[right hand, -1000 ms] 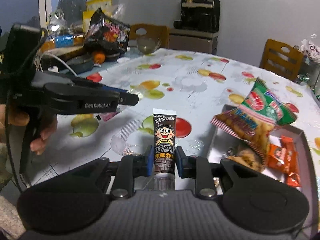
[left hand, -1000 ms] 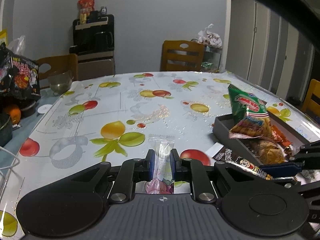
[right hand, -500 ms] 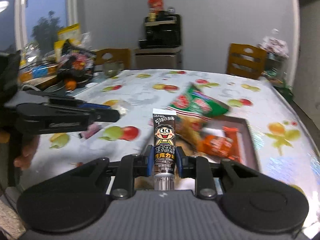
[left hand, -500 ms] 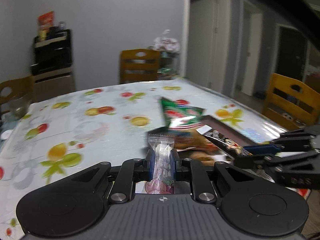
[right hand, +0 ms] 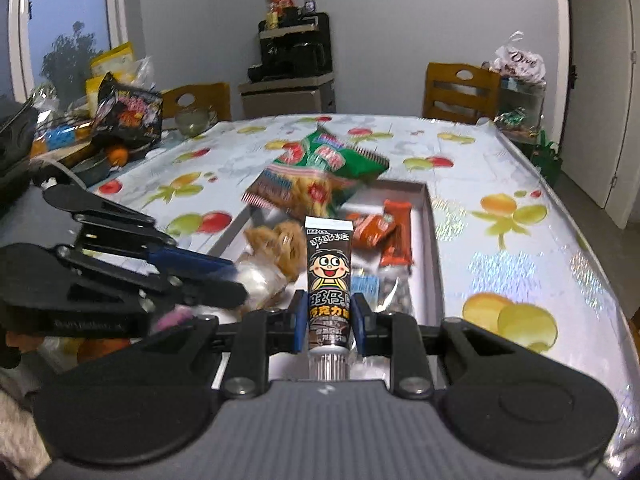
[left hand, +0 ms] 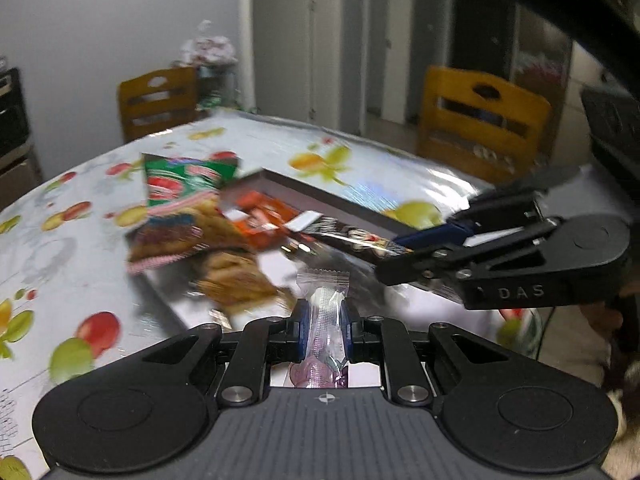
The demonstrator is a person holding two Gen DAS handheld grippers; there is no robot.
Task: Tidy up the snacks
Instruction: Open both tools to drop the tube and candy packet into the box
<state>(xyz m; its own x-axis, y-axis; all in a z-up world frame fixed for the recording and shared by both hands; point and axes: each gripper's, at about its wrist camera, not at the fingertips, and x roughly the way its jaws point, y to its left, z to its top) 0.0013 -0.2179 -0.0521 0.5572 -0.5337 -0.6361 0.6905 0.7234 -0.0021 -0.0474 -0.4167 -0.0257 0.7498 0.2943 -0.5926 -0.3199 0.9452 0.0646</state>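
Observation:
My left gripper is shut on a clear-wrapped candy with a pink end, held over the near corner of the grey snack box. My right gripper is shut on a dark chocolate tube with a cartoon face, above the box. The box holds a green chip bag, brown snack packs and orange bars. In the left wrist view the right gripper reaches in from the right with the tube. The left gripper shows at the left of the right wrist view.
The table wears a fruit-print cloth. Wooden chairs stand around it. A black noodle pack, an orange and other clutter crowd the far left. A dark appliance on a cabinet stands against the wall.
Both grippers have swung across the table to the snack box, each keeping its item. The left wrist view has turned right and rolled, so the box now lies straight ahead.

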